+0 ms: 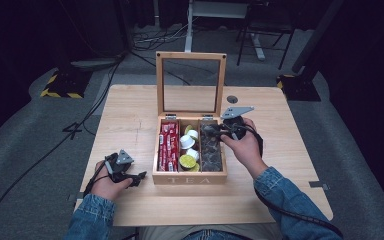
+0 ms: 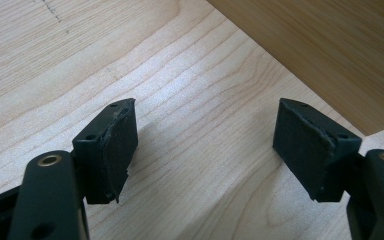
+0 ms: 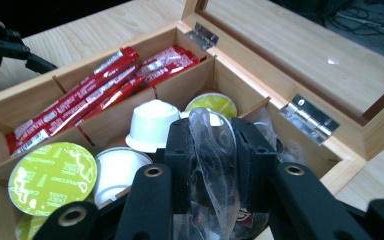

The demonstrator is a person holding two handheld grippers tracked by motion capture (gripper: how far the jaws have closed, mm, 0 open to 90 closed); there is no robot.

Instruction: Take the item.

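Observation:
A wooden tea box [image 1: 190, 178] stands open in the middle of the table, its glass lid [image 1: 190, 82] upright at the back. Red sachets [image 1: 168, 146] fill its left compartment, white and green capsules [image 1: 188, 145] the middle one, and clear-wrapped dark packets [image 1: 210, 152] the right one. My right gripper [image 1: 215, 131] hangs over the right compartment, shut on a clear-wrapped packet [image 3: 215, 170] pinched between its pads. My left gripper [image 1: 139, 178] rests on the table just left of the box, open, with bare wood between its pads [image 2: 115, 145].
The box's side wall [image 2: 330, 45] lies close ahead of the left gripper. In the right gripper view, hinges [image 3: 310, 117] join the lid [image 3: 300, 65] to the box. A dark hole [image 1: 232, 99] marks the table's far edge. Cables and stands lie on the floor beyond.

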